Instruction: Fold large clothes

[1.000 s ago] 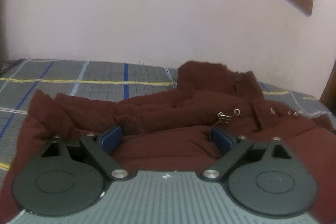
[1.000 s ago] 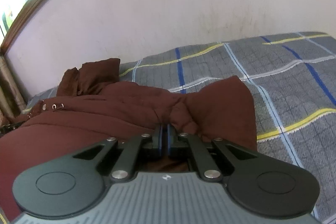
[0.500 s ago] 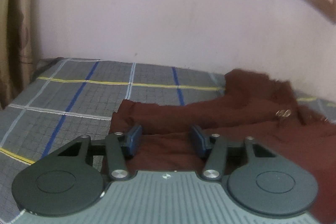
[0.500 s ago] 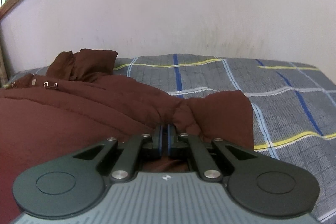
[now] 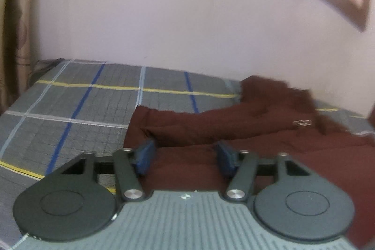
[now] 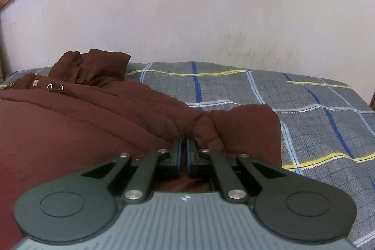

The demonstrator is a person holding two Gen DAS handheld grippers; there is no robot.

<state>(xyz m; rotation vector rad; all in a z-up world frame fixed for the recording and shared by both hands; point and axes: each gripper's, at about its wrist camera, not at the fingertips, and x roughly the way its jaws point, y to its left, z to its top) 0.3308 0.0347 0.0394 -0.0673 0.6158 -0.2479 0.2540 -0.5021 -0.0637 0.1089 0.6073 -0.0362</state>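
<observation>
A dark maroon padded jacket (image 6: pixel 77 123) lies spread across a bed covered by a grey plaid bedsheet (image 6: pixel 304 123) with blue, white and yellow lines. Its bunched hood or collar (image 6: pixel 93 67) sits at the far side near the pale pink wall (image 6: pixel 187 15), and a row of metal eyelets (image 6: pixel 49 86) shows just in front of it. One sleeve end (image 6: pixel 248 130) reaches toward the bare sheet on the right.

The right gripper (image 6: pixel 184 151) has its jaws clenched on a pinch of the jacket where the sleeve gathers, the blue pads almost meeting with only a sliver of fabric between them.

The left gripper (image 5: pixel 185 156) has its jaws released and set wide, poised over the jacket (image 5: pixel 234 128) near its left edge; whether the pads touch the cloth cannot be told, and nothing is held. A curtain (image 5: pixel 14 27) hangs at the far left, and a wooden window frame (image 5: pixel 351 8) crosses the upper right.
</observation>
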